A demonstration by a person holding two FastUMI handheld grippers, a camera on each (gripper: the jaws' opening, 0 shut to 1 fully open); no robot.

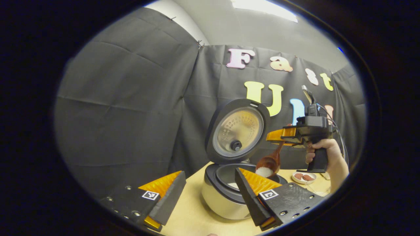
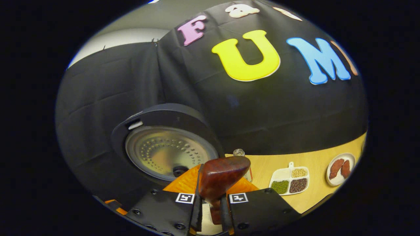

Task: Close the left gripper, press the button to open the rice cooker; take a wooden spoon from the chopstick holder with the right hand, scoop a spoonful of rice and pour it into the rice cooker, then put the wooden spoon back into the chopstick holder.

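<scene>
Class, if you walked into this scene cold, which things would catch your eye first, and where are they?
The rice cooker stands on the table with its lid swung up, the metal inner face showing. Just right of the lid, the right claw holds a wooden spoon heaped with white rice over the open pot.

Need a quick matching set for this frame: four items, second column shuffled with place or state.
Items:
1. rice cooker lid
2. wooden spoon
3. left tongs
4. divided dish of grains

States:
A. open, holding nothing
B. on the table, beside a plate
C. swung up, standing open
D. loaded with white rice, over the cooker's pot

Pairs: 1-C, 2-D, 3-A, 4-B

The right tongs grip the spoon's handle.
</scene>
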